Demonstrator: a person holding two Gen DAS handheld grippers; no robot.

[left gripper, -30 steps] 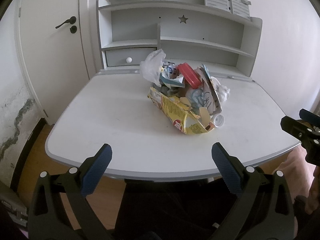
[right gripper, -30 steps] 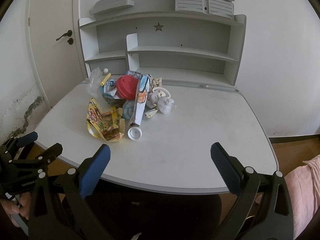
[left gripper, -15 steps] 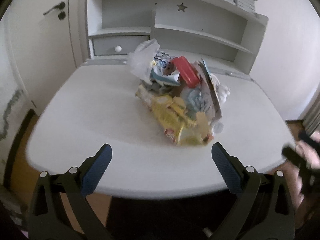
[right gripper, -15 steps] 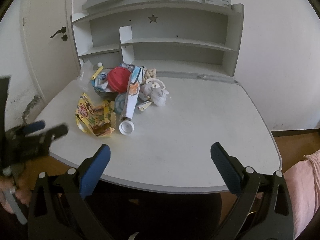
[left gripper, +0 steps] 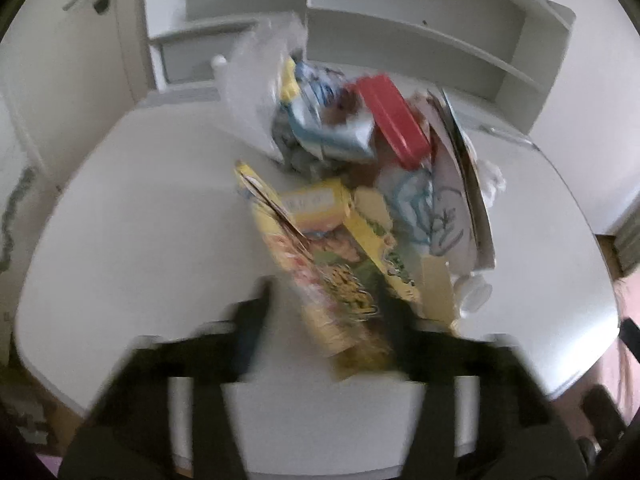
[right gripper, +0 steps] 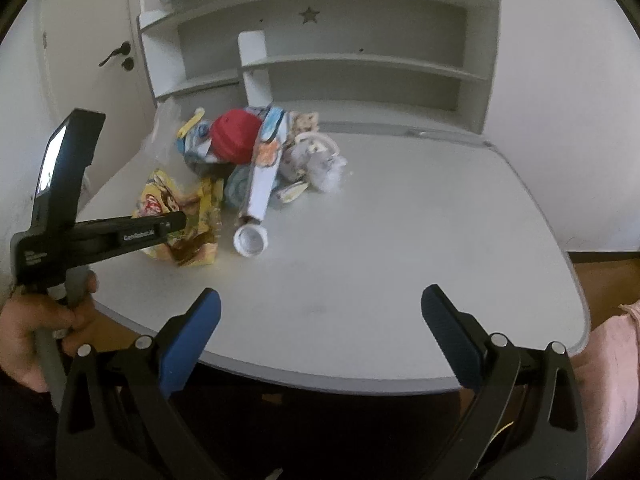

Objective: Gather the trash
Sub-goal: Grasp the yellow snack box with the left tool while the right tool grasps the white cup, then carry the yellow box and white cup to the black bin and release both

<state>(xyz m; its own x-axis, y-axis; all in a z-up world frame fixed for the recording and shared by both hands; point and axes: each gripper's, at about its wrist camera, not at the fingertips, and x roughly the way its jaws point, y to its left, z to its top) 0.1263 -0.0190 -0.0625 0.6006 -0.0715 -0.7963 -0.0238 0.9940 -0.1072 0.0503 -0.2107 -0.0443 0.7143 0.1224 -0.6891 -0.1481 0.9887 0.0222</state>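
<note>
Yellow wrapper point(left gripper: 336, 280) lengthwise toward shelves point(left gripper: 420, 36)

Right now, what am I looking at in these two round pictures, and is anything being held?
No robot: a person holds a clamp-like gripper in each hand, each with a wide-angle camera looking along its fingers. The blurry picture is from the left gripper, the sharp one from the right gripper, which also shows the hand holding the left one. On the desk lies trash: a yellow packet, a red lid, a white cap. The left jaws have just been closing with the packet between them, but a gap shows on one side, so it is not pinched yet. The right is open and empty.
</note>
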